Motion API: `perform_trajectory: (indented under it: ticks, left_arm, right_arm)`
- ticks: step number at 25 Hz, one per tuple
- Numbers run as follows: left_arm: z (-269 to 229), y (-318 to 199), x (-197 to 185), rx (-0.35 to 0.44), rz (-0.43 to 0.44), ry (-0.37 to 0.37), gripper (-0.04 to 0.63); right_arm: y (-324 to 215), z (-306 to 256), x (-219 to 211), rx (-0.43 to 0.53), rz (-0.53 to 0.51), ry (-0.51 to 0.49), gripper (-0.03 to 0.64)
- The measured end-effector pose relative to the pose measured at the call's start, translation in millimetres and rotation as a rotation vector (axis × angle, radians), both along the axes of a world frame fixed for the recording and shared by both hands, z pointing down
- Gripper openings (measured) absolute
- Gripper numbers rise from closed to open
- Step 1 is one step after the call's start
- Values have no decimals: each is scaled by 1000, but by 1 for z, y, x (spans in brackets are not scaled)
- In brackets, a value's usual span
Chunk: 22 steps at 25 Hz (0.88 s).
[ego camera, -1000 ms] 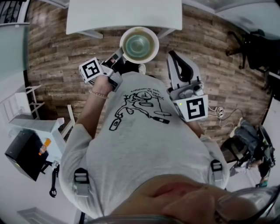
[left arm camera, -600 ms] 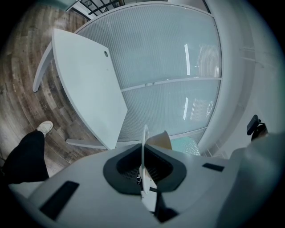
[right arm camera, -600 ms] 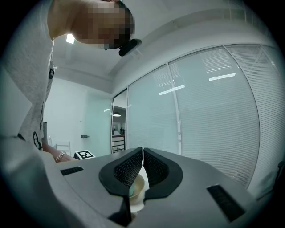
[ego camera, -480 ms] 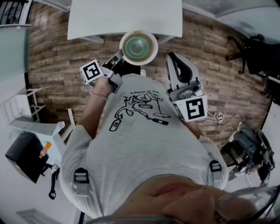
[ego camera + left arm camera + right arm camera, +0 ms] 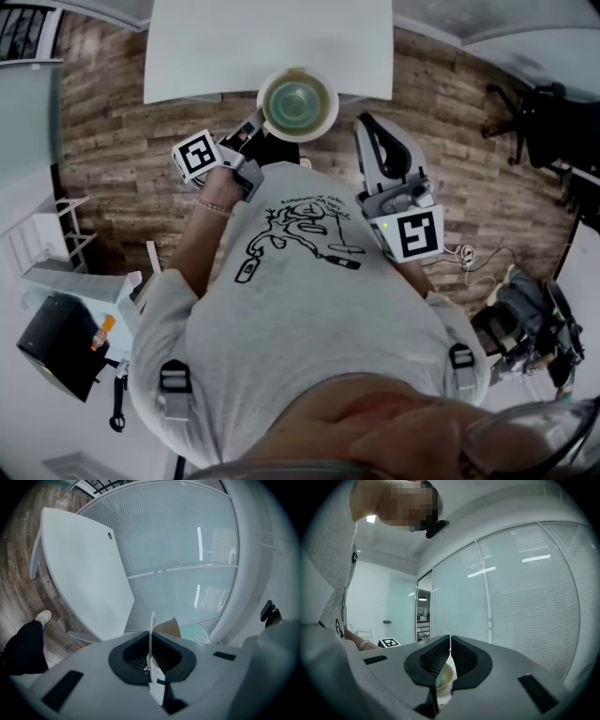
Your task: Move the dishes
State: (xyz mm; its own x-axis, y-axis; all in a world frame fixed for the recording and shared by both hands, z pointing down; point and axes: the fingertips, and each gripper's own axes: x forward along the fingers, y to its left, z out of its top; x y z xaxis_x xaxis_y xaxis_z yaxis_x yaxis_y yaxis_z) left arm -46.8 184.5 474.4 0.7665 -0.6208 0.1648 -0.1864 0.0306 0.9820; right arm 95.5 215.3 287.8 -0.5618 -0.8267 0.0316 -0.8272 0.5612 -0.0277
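Note:
A white plate [image 5: 323,120] with a green-glazed bowl [image 5: 296,99] stacked in it hangs over the wooden floor in front of the person. My left gripper [image 5: 255,125] is shut on the plate's near-left rim. In the left gripper view the plate rim [image 5: 151,629] stands edge-on between the closed jaws, with the bowl [image 5: 193,633] behind it. My right gripper [image 5: 367,125] is held up just right of the plate, shut, with nothing between its jaws. Below my right gripper [image 5: 450,649] in its own view, the bowl [image 5: 443,677] shows.
A white table [image 5: 267,37] lies straight ahead, its near edge just beyond the plate. A black chair [image 5: 542,112] stands at the right, a bag and cables [image 5: 525,319] at the lower right, a black box [image 5: 54,343] at the lower left. Glass walls [image 5: 178,541] surround the room.
The person has stepped forward with the dishes; the white table is nearer and the plate now overlaps its edge. Both grippers keep their hold and pose.

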Motion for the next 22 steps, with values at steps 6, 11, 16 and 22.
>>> perform_trajectory:
  ticks: [6, 11, 16, 22]
  left_arm:
    - [4, -42, -5, -19, 16, 1, 12]
    - [3, -89, -8, -24, 35, 8, 12]
    - [-5, -138, -9, -9, 58, 6, 12]
    - [-10, -185, -17, -2, 65, 16, 12]
  right_arm:
    - [-45, 0, -8, -10, 15, 4, 37]
    - [-91, -1, -12, -19, 37, 17, 37]
    - [-137, -6, -15, -12, 53, 33, 37]
    - [-185, -7, -25, -7, 67, 37, 37]
